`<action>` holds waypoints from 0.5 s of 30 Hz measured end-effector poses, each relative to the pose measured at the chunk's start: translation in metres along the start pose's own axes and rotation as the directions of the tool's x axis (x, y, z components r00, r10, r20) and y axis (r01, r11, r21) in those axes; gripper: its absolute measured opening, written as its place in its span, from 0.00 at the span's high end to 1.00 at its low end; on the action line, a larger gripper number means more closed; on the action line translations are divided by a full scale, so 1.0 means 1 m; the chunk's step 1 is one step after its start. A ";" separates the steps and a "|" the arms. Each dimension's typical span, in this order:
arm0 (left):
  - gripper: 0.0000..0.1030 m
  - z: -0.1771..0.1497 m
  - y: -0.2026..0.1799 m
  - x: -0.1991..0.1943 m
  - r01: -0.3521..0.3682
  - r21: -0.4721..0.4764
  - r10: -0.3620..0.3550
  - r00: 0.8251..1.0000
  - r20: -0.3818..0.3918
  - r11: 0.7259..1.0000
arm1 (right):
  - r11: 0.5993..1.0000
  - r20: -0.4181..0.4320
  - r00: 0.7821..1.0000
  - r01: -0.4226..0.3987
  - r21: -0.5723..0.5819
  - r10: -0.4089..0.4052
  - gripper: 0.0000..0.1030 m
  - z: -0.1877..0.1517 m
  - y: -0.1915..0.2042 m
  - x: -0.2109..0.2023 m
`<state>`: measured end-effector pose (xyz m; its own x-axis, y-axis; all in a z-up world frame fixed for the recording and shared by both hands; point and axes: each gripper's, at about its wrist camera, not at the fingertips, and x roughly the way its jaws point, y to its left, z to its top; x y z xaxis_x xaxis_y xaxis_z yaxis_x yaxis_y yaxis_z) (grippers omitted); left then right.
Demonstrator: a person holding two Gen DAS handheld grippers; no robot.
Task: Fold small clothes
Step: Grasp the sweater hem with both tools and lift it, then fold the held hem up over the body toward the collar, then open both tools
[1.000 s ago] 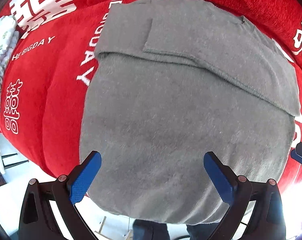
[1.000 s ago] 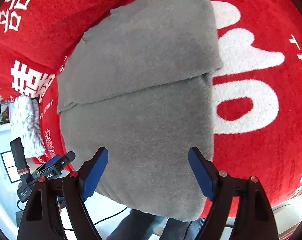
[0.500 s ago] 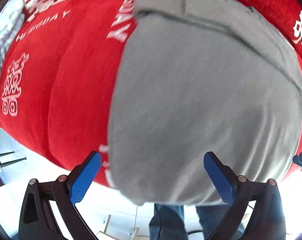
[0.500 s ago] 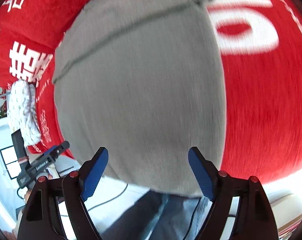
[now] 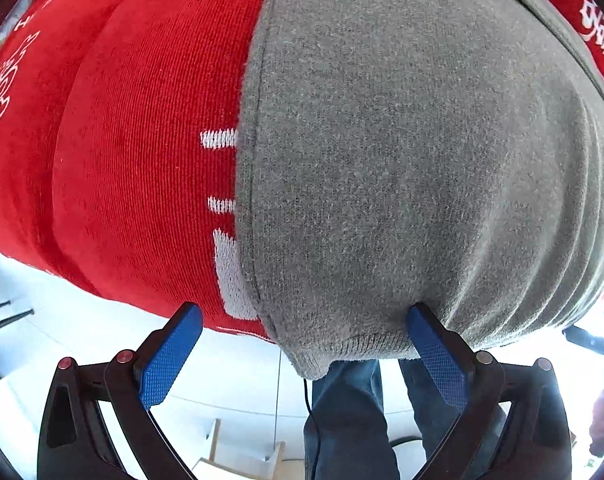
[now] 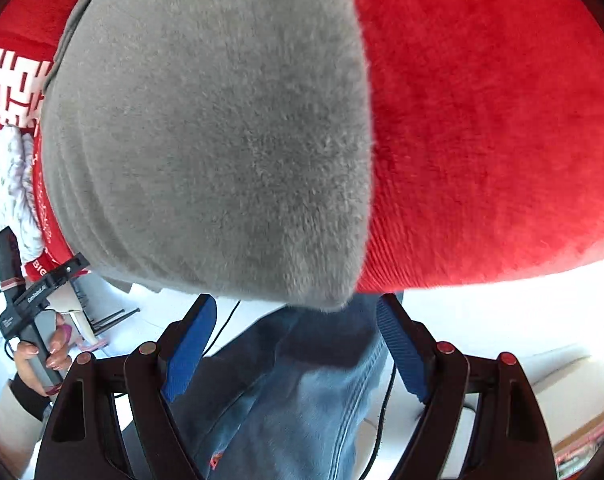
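Observation:
A grey knit garment (image 5: 402, 168) lies flat on a red blanket (image 5: 141, 160), and its near hem hangs over the edge. My left gripper (image 5: 304, 314) is open at the hem's left corner. That corner droops between the blue pads (image 5: 169, 356), and the right fingertip touches the cloth. My right gripper (image 6: 297, 300) is also open, just below the garment (image 6: 205, 140) at its right corner, with nothing pressed between its fingers. In the right wrist view a hand holds the left gripper (image 6: 33, 300) at the far left.
The red blanket (image 6: 482, 140) with white lettering covers the whole surface. A white patterned cloth (image 6: 9, 184) lies at its left end. A person's jeans-clad legs (image 5: 354, 420) stand close against the near edge, over a white floor (image 5: 229, 380) with a thin cable.
Both grippers have come down and toward the near hem, so the grey cloth now fills each view. The hem corners now sit at the fingertips. Both jaws stay equally wide.

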<state>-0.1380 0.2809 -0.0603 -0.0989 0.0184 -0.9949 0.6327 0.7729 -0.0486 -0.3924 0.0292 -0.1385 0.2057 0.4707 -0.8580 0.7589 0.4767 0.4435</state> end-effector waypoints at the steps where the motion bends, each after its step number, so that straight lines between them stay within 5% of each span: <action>1: 0.00 -0.002 -0.001 -0.001 0.003 0.004 -0.003 1.000 0.002 1.000 | 1.000 0.010 1.000 -0.023 0.001 0.023 0.17 0.001 0.000 0.002; 2: 0.01 -0.003 -0.002 -0.001 0.010 0.007 -0.010 1.000 0.001 1.000 | 0.999 0.012 0.999 -0.034 0.007 0.034 0.17 0.003 -0.002 0.002; 4: 0.20 -0.009 -0.008 -0.005 0.053 0.027 -0.053 0.999 0.001 0.998 | 0.995 0.015 0.995 -0.096 0.038 0.095 0.36 0.002 -0.001 0.002; 5: 0.32 -0.009 -0.011 -0.006 0.086 0.039 -0.086 0.996 -0.007 0.995 | 0.994 0.012 0.995 -0.103 0.049 0.102 0.74 0.001 0.000 0.000; 6: 0.50 -0.009 -0.015 -0.010 0.089 0.056 -0.089 0.996 -0.009 0.994 | 0.987 0.014 0.990 -0.144 0.070 0.143 0.90 0.000 -0.001 -0.004; 7: 0.63 -0.010 -0.018 -0.013 0.103 0.074 -0.103 0.995 -0.008 0.992 | 0.979 0.021 0.982 -0.187 0.085 0.186 0.90 -0.001 -0.001 -0.008; 8: 0.88 -0.010 -0.020 -0.018 0.136 0.090 -0.135 0.991 -0.015 0.987 | 0.966 0.035 0.969 -0.245 0.083 0.243 0.90 -0.001 0.003 -0.017; 11: 0.88 -0.005 -0.018 -0.037 0.250 0.069 -0.249 0.968 -0.021 0.966 | 0.945 0.074 0.944 -0.325 0.045 0.321 0.90 0.003 0.017 -0.043; 15: 0.88 0.019 -0.018 -0.078 0.316 0.073 -0.320 0.945 0.059 0.946 | 0.885 0.173 0.872 -0.466 0.007 0.458 0.90 0.037 0.035 -0.093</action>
<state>-0.1275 0.2535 0.0170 -0.2509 -0.2675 -0.9303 0.6235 0.6905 -0.3667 -0.3620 -0.0256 -0.0526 0.6335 0.5005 -0.5901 0.5801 0.1976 0.7902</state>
